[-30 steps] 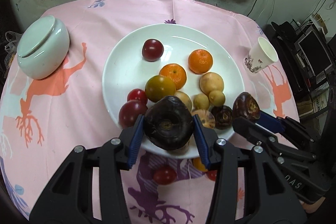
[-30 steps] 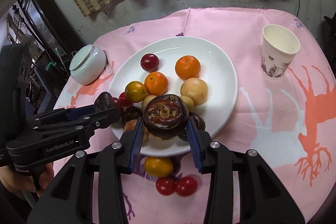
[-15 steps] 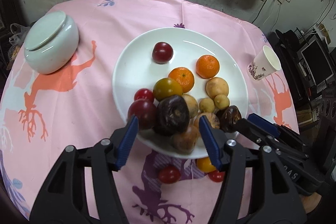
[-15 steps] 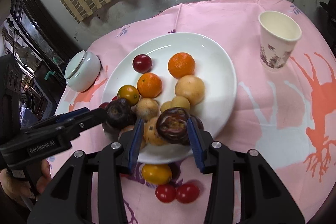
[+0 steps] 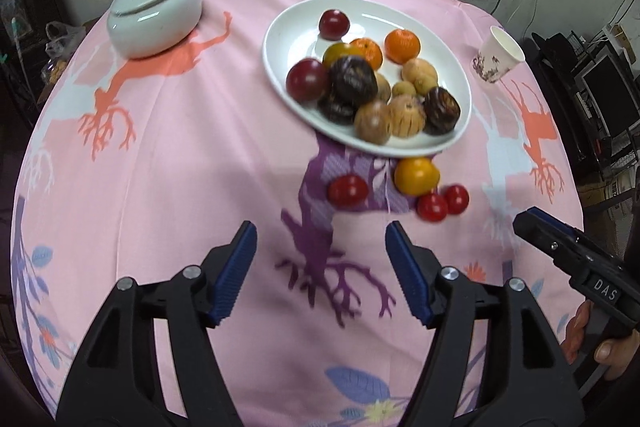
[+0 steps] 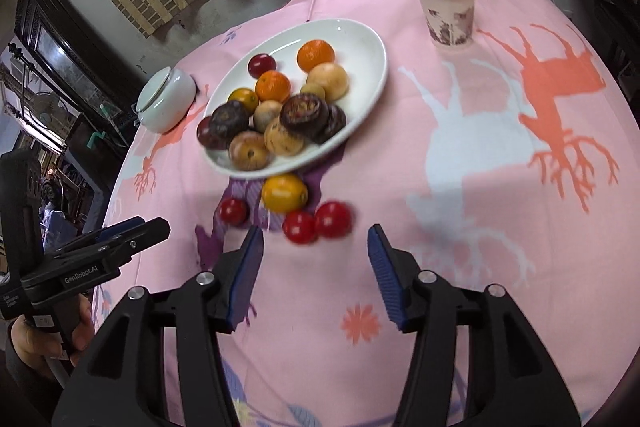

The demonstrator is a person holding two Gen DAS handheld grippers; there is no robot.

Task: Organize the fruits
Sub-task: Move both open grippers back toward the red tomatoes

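A white plate (image 5: 288,27) (image 6: 368,75) holds several fruits: oranges, plums, brown round fruits and two dark purple mangosteens (image 5: 353,80) (image 6: 303,111). On the pink cloth in front of the plate lie a yellow-orange fruit (image 5: 417,176) (image 6: 284,193) and three red cherry tomatoes (image 5: 347,191) (image 6: 299,226). My left gripper (image 5: 320,271) is open and empty, over the cloth, short of the tomatoes. My right gripper (image 6: 316,271) is open and empty, just short of the tomatoes. Each gripper shows in the other's view: right (image 5: 532,223), left (image 6: 160,227).
A white lidded bowl (image 5: 154,13) (image 6: 166,99) stands at the left back of the table. A paper cup (image 5: 496,54) (image 6: 447,9) stands at the right back. The pink cloth with deer prints (image 5: 168,155) covers the round table. Dark furniture stands around it.
Both grippers opened and let their mangosteens go onto the plate. Both then drew back toward the near side of the table and now hold nothing.
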